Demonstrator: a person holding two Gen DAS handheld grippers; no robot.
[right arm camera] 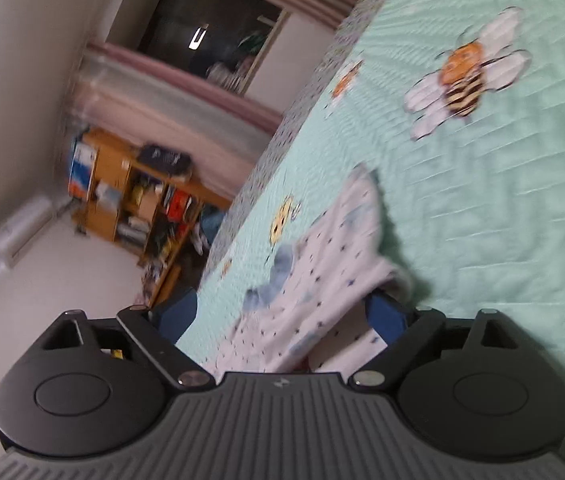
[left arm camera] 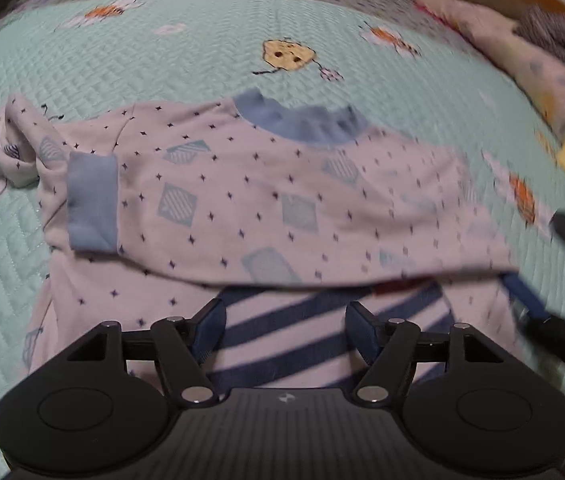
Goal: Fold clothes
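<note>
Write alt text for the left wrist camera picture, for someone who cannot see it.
A pale pyjama top with small dark stars, a blue collar and a blue cuff lies spread on a mint quilted bedspread printed with bees. The left tongs stand open just above it, with a navy-striped patch showing between their fingers.

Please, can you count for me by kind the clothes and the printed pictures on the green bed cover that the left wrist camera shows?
Patterned pale tops: 1
Striped garments, navy and white: 1
Orange bee prints: 3
Yellow spotted figure prints: 1
Total: 6
</note>
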